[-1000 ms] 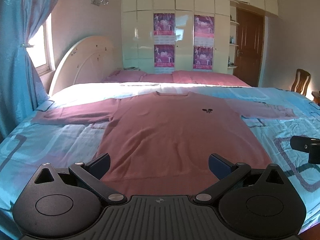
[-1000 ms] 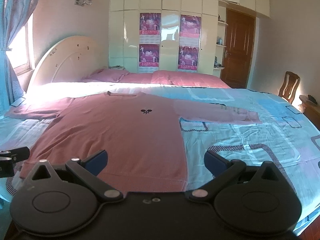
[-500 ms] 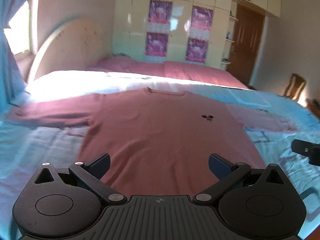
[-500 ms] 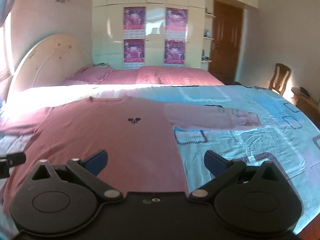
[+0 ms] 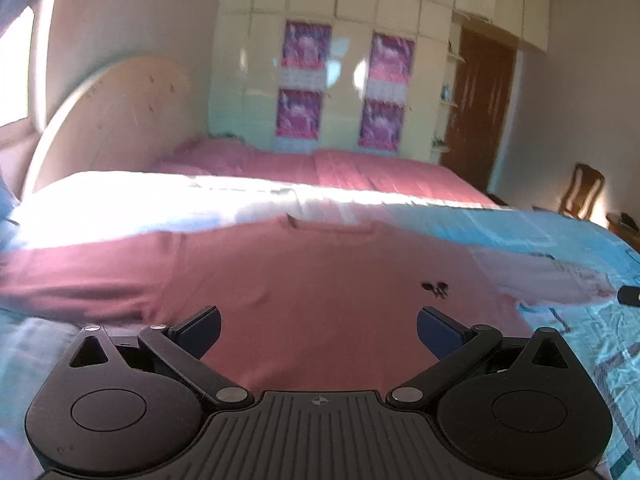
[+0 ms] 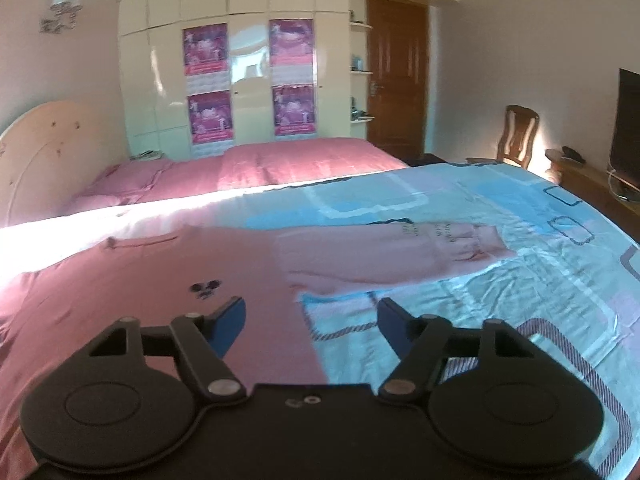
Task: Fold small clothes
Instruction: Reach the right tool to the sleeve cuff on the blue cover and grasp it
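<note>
Closing my right gripper [image 6: 311, 322] empty above the pink sweater [image 6: 140, 280] mid-bed, left gripper [image 5: 318, 326] gaping; I'm risking pinching the bedsheet [image 6: 480, 300].

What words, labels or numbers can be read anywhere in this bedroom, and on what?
None can be read.
Posters on the wardrobe: printed lines too blurred.
Pink sweater: a small dark chest emblem, no letters.
Sweater's sleeve: dark marks near the cuff, too small.

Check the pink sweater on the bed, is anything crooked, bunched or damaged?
Nothing stands out. The pink sweater lies flat and face up on the blue bedspread, both sleeves spread sideways, with no visible damage. The blurred left wrist view hides fine wrinkles.
</note>
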Motion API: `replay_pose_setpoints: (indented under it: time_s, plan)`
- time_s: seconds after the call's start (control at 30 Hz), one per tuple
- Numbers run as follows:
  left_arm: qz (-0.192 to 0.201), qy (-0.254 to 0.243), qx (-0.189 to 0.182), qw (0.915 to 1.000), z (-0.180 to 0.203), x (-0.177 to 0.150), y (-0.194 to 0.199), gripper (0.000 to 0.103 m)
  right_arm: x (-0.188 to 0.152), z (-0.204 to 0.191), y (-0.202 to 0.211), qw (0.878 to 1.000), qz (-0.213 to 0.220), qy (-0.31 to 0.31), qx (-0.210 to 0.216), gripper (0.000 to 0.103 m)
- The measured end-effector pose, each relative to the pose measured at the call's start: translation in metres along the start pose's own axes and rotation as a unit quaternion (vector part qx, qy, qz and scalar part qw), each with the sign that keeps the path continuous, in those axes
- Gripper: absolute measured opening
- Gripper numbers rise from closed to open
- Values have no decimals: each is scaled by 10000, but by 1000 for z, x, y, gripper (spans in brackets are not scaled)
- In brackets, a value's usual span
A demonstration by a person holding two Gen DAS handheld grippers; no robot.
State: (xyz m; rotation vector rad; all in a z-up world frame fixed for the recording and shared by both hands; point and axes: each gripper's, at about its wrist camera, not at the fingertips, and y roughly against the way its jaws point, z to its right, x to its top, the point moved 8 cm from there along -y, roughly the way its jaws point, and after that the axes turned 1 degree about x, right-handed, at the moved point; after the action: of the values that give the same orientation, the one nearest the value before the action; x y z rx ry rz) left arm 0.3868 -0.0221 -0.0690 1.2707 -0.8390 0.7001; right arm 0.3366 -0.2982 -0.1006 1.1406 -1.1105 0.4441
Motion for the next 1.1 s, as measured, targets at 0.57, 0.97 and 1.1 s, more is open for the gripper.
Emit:
replay_pose_setpoints:
  time_s: [0.57,0.97,1.1]
  plan:
    - [-640,240,414,9968,89,9,-127,81,15,204,-166,9816,-285,-1787,-615,25]
    - [-1149,-25,313,9929,175,-4,-176,82,-9,292,-236,9501,-378,-3082,-311,27]
    - [-1195,-71,370,9921,184,-5,-179,82,2,289,-236,9637,-113,-2667,-62,7]
